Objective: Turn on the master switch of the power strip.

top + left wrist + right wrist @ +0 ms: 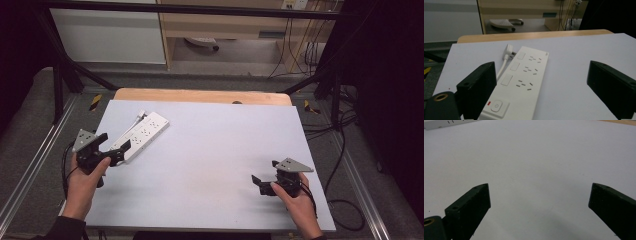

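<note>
A white power strip (142,132) lies slantwise on the left part of the white tabletop (215,145). In the left gripper view the power strip (521,80) has three switches, a power button at its near end, and its own white plug (508,51) and cord beside its far end. My left gripper (114,142) is open, its jaws hovering at the strip's near end, one jaw over the strip's left edge. My right gripper (265,171) is open over bare tabletop at the right front, holding nothing. The strip's edge (446,123) shows at the top left of the right gripper view.
A wooden table edge (200,95) runs behind the white top. Black frame posts (65,75) stand at the back corners. Loose cables (345,150) lie on the floor to the right. A cabinet (110,35) and desk stand beyond.
</note>
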`<action>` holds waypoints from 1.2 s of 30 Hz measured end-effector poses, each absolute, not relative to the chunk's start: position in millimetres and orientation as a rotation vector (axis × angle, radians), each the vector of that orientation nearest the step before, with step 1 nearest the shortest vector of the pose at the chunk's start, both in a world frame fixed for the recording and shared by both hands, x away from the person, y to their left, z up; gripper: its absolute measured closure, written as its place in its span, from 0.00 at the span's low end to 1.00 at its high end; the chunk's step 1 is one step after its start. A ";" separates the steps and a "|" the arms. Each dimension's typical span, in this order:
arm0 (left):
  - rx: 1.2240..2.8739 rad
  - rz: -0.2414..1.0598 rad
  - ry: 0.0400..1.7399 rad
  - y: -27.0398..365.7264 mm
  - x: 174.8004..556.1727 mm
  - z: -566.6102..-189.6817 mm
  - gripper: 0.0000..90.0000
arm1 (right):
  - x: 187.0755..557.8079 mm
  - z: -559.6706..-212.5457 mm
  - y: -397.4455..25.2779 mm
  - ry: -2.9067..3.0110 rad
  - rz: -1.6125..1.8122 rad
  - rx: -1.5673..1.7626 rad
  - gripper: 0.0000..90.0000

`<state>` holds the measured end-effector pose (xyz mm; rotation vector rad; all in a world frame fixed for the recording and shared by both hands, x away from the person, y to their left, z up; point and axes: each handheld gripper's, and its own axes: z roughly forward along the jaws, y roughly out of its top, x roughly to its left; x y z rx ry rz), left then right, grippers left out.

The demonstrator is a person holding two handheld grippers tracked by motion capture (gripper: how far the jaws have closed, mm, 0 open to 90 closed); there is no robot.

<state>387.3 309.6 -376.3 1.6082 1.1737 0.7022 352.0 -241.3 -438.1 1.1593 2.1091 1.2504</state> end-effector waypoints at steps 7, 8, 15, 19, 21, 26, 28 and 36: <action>1.636 0.718 1.182 311.7 403.8 -370.4 0.10 | 352.1 -438.4 -241.7 2.103 1.240 1.169 0.04; 1.636 0.718 1.182 311.7 403.8 -370.4 0.10 | 352.1 -438.5 -241.8 2.102 1.240 1.168 0.04; 1.642 0.710 1.213 316.5 419.3 -372.5 0.11 | 351.9 -439.2 -240.4 2.116 1.238 1.172 0.04; 1.658 0.712 1.233 317.4 426.6 -379.0 0.10 | 351.7 -440.4 -234.9 2.147 1.221 1.145 0.04; 1.664 0.715 1.237 316.4 429.0 -382.1 0.10 | 350.9 -440.1 -232.4 2.151 1.218 1.128 0.04; 1.681 0.718 1.245 313.8 433.2 -385.8 0.13 | 350.8 -439.5 -232.7 2.145 1.228 1.136 0.03; 1.687 0.718 1.248 313.5 435.1 -386.5 0.13 | 350.6 -439.1 -235.3 2.135 1.233 1.143 0.03; 1.705 0.717 1.275 316.4 443.2 -390.8 0.21 | 350.1 -438.5 -235.8 2.132 1.240 1.148 0.03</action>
